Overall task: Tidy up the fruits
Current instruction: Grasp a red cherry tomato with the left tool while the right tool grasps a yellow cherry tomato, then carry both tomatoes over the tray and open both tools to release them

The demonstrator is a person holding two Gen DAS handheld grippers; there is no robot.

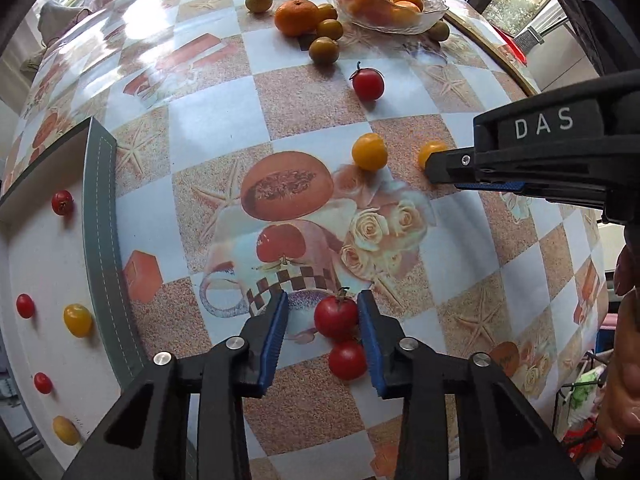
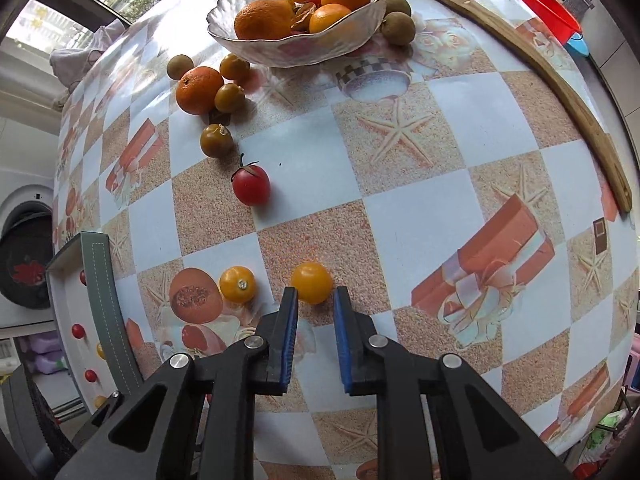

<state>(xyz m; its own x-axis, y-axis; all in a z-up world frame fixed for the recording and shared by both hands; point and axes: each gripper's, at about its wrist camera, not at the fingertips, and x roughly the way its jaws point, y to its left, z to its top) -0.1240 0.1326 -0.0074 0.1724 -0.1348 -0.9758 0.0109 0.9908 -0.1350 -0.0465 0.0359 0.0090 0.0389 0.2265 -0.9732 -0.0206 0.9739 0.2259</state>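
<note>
1. Two tools point down at the bench point(image 2: 420, 220). The left tool point(image 1: 323, 297) is released: a red tomato point(image 1: 335, 316) sits between its blue pads, touching the right-hand pad and clear of the other.
2. The right tool point(image 2: 316, 290) is clenched at its very tips on a yellow tomato point(image 2: 311, 282) that rests on the bench.
3. A second red tomato point(image 1: 347, 360) lies just beside the first, nearer the camera.
4. Another yellow tomato point(image 2: 237, 284) lies near the gripped one, to its left.
5. A grey-rimmed tray point(image 1: 100, 200) at the left edge holds small red and yellow tomatoes, spaced apart.
6. A stemmed red tomato point(image 2: 251, 185) lies alone mid-bench.
7. Farther off, a loose orange point(image 2: 199, 90) lies among small greenish fruits, beside a glass bowl point(image 2: 224, 28) of oranges.
</note>
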